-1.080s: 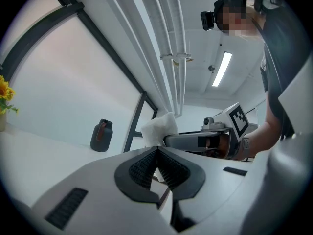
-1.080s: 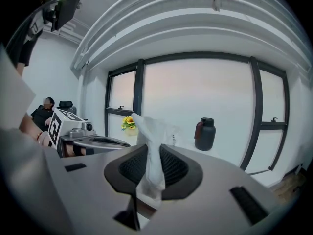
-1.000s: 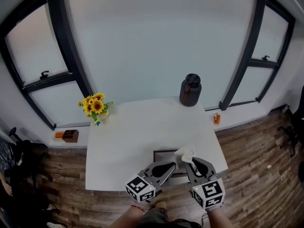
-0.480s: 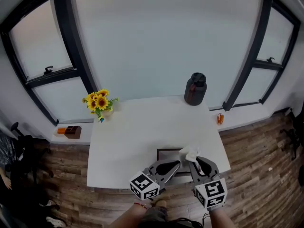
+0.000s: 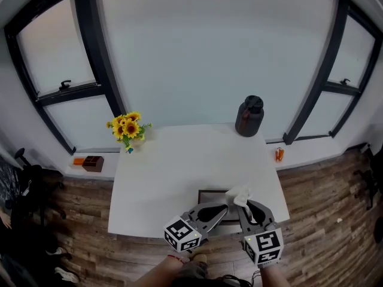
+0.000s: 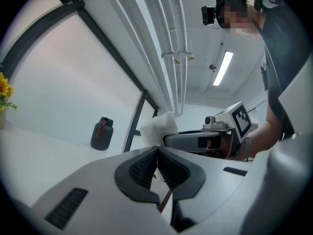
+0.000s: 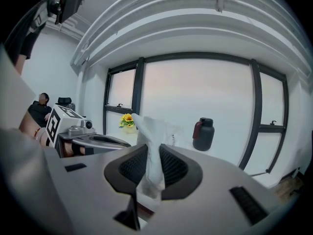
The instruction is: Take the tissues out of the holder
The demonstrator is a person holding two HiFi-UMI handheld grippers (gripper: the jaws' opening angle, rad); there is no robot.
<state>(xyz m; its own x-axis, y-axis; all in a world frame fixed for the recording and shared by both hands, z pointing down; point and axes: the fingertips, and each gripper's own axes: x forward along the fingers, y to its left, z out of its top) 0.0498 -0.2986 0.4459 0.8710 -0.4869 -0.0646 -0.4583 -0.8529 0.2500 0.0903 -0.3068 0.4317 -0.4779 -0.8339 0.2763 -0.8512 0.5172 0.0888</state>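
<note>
Near holder, right tool pinching tissue

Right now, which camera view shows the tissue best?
The right gripper view: the tissue sits central, clamped by the right hand-held gripper. The left gripper view shows a distant tuft; the head view, a white speck.

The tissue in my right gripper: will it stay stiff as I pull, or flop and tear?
Probably floppy: the tissue crumples and sags around the right gripper, whose jaws pinch it. Likely very light, so it should leave the holder with little pull. It looks thin, so a sharp jerk might tear it.
</note>
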